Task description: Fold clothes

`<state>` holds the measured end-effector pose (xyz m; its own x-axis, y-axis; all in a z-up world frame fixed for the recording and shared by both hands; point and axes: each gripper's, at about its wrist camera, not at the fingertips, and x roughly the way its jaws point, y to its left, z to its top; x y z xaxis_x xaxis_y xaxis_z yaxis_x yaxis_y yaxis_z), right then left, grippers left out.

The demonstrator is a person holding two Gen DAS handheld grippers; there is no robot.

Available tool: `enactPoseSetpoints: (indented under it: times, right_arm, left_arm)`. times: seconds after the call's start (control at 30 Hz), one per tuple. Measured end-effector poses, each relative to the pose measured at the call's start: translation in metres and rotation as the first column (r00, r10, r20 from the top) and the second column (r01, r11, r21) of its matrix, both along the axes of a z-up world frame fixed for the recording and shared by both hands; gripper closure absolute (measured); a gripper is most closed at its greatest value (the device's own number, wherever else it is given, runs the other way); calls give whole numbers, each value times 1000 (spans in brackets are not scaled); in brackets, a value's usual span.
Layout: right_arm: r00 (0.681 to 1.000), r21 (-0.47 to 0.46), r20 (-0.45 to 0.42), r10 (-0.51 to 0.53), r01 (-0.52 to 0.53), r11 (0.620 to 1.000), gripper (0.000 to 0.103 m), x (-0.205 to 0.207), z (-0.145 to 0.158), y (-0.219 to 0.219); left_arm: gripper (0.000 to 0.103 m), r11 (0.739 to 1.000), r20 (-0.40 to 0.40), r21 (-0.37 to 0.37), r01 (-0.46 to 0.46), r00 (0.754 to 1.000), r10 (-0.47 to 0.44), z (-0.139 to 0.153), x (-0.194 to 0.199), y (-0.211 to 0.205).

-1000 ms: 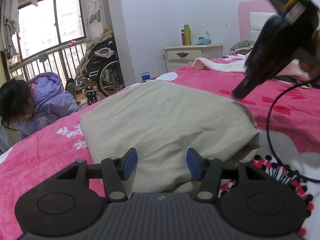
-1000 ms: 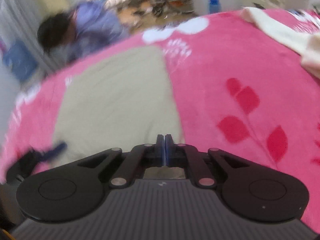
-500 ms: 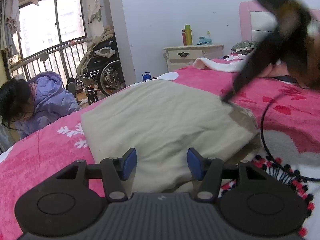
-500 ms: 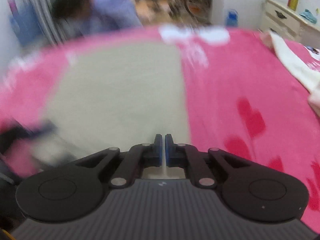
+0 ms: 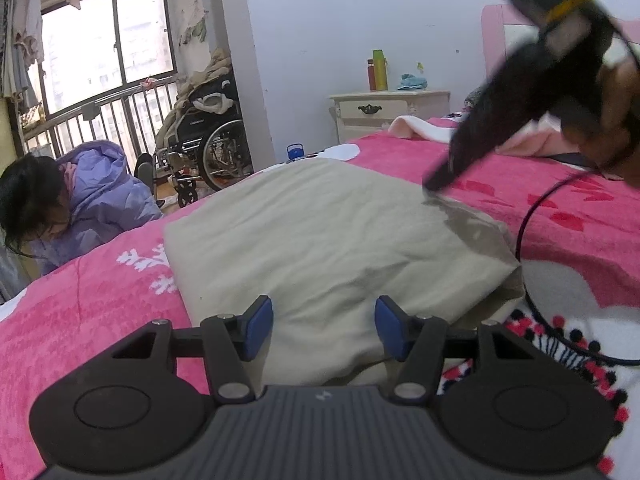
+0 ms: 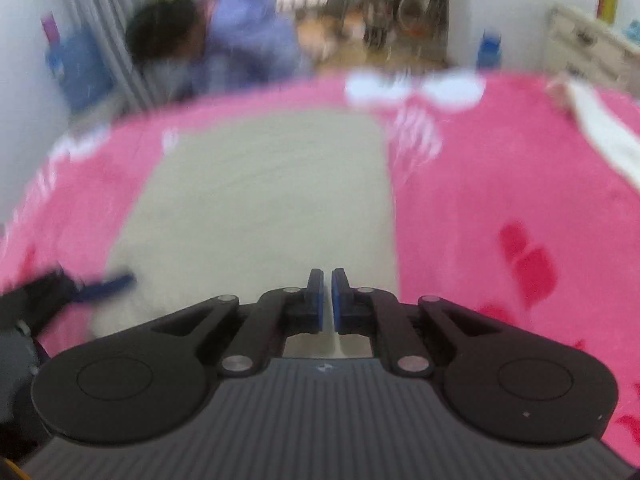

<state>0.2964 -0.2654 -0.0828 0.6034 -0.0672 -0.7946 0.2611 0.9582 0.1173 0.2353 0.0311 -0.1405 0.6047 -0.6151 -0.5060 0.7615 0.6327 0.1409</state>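
A folded beige garment [image 5: 320, 232] lies spread on the pink blanket [image 5: 80, 320] of the bed, filling the middle of the left wrist view. The left claw [image 5: 324, 326] sits at the bottom centre of that frame, released, its blue pads [image 5: 260, 326] wide apart, hovering just over the garment's near edge; cloth shows in the gap between the pads, but they do not clasp it.

The right claw [image 5: 434, 182] comes down from the upper right of the same frame as a dark, blurred shape held by a hand [image 5: 608, 120], its tip meeting the garment's right edge where the cloth lifts slightly. A black cable [image 5: 524, 240] loops below it over the blanket.

In the right wrist view, which is blurred, the right claw [image 6: 325, 300] stands at bottom centre with its blue pads [image 6: 316, 300] nearly together, only a thin slit between them. Beige cloth shows under and behind the fingers, but I cannot tell whether any fabric is pinched in that slit. The garment [image 6: 260, 208] stretches away from the claw toward the upper middle of the frame, and the left claw [image 6: 100, 284] appears at the lower left edge over the garment's corner.

In the background, a person in a purple jacket [image 5: 92, 200] crouches at the left beside the bed, and a wheelchair [image 5: 208, 140] stands by the window.
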Motion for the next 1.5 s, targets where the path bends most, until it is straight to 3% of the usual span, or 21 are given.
enactPoseSetpoints:
  times: [0.2,0.33,0.4,0.47,0.53,0.63,0.67,0.9,0.97,1.1,1.3,1.37,1.43,1.5]
  right_arm:
    - [981,1,-158,-114,115,993,101,-10,-33,-35]
    - [992,18,-41,-117,118,993,96,-22,-1,-22]
    - [999,71,11,-38,37,997,96,-20,13,-6]
    - [998,119,-3,62,-61,991,97,-12,10,13]
    - [991,125,-94,96,-84,989,97,-11,-10,25]
    - [970,145,-242,3,33,989,98,-28,-47,15]
    - [977,172,-212,-23,60,983,98,-37,-46,10]
    - [999,166,-45,26,-18,986,93,-36,-3,19]
    - [999,163,-9,43,-41,986,85,-36,5,24]
    - [982,165,-182,53,-22,986,79,-40,-39,39]
    - [980,223,-201,-13,58,973,73,-96,-20,44]
    - [979,216,-201,-23,68,974,57,-104,-16,50]
    - [981,184,-194,-27,63,981,48,-103,-12,73]
    - [980,159,-199,-27,59,985,47,-96,-15,86]
  left_arm:
    - [43,1000,-9,-21,-2,1000,2,-2,1,2]
    - [43,1000,-19,-20,6,1000,-6,0,3,3]
    - [43,1000,-22,-14,6,1000,-7,1,4,2]
    - [43,1000,-16,-3,4,1000,-4,1,2,1]
    - [43,1000,-15,10,0,1000,0,2,1,-1]
    - [43,1000,-19,17,-8,1000,9,0,-3,3]
    - [43,1000,-25,19,-9,1000,9,0,-3,6]
    - [44,999,-29,52,11,1000,-10,15,-12,22]
    - [45,996,-67,93,5,998,2,12,-9,19]
    - [45,995,-146,97,-22,989,36,17,-12,27]
    - [44,998,-236,57,-38,970,51,47,-20,45]
    - [36,999,-245,40,-30,969,39,58,-20,42]
    - [28,999,-264,13,-45,963,47,69,-18,35]
    - [25,995,-297,6,-99,950,96,73,-13,25]
